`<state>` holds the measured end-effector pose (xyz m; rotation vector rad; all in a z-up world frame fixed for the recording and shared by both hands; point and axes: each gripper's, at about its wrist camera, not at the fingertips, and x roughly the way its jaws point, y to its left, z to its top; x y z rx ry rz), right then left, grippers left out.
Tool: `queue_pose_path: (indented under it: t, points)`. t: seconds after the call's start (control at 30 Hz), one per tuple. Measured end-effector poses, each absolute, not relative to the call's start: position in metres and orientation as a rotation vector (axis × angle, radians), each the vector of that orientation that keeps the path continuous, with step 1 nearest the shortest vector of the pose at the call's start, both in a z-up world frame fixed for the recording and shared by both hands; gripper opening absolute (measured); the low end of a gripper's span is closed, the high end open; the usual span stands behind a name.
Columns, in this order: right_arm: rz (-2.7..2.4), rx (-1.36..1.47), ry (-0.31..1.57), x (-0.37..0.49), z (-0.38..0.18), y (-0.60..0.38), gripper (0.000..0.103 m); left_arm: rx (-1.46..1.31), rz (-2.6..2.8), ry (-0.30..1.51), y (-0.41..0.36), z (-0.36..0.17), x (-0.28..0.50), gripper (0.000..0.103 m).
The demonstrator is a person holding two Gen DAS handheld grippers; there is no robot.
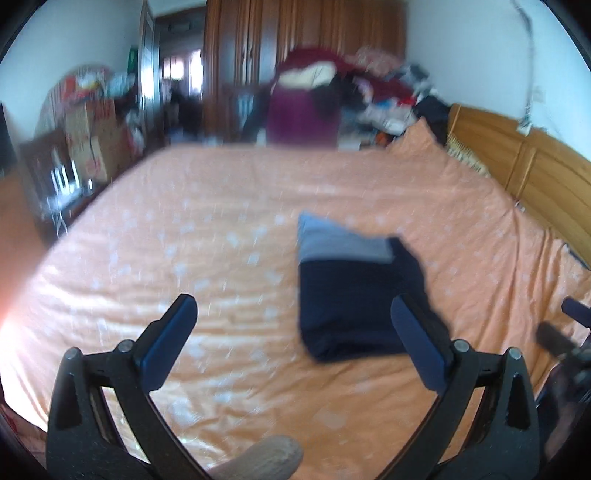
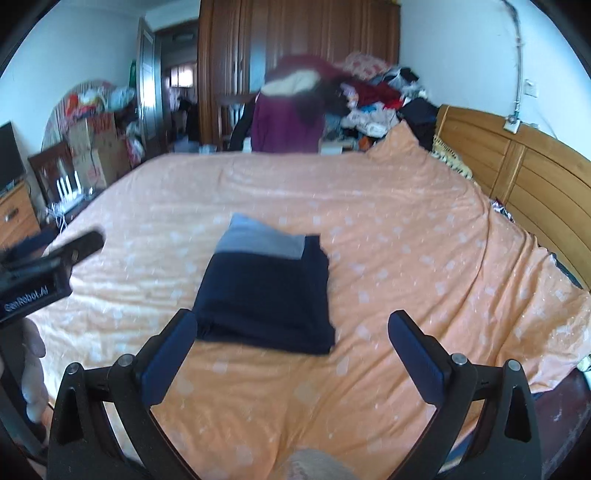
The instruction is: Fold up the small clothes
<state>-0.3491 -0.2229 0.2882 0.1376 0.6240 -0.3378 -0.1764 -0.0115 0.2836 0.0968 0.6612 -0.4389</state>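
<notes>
A folded dark navy garment with a grey band (image 1: 354,291) lies flat on the orange bedsheet (image 1: 184,258). It also shows in the right wrist view (image 2: 266,291). My left gripper (image 1: 293,314) is open and empty, held above the bed to the left of the garment. My right gripper (image 2: 291,325) is open and empty, held above the garment's near edge. The left gripper's body (image 2: 40,273) shows at the left of the right wrist view. Part of the right gripper (image 1: 569,339) shows at the right edge of the left wrist view.
A wooden headboard (image 2: 517,177) runs along the bed's right side. A pile of clothes (image 2: 369,99) and a purple-covered shape (image 2: 288,122) stand past the far edge. Boxes and clutter (image 2: 96,144) sit at the left, a wardrobe (image 2: 295,33) behind.
</notes>
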Motion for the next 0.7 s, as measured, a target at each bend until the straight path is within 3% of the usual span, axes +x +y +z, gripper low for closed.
queue_pose_path:
  t: [0.1,0.3,0.5,0.7]
  points:
    - [-0.243,0.338,0.760,-0.343,0.235,-0.263,0.103,0.085,-0.437,0.758,0.004,0.246,-0.154,0.103]
    - [-0.262,0.327,0.894,-0.322,0.169,-0.277,0.103,0.115,-0.487,0.864,-0.011,0.194,-0.137,0.103]
    - [-0.272,0.322,0.853,-0.272,0.159,-0.313,0.103,0.117,-0.531,0.866,-0.036,0.178,-0.127,0.103]
    - [-0.182,0.375,0.769,-0.163,0.166,-0.377,0.103,0.076,-0.509,0.865,-0.031,0.168,-0.102,0.103]
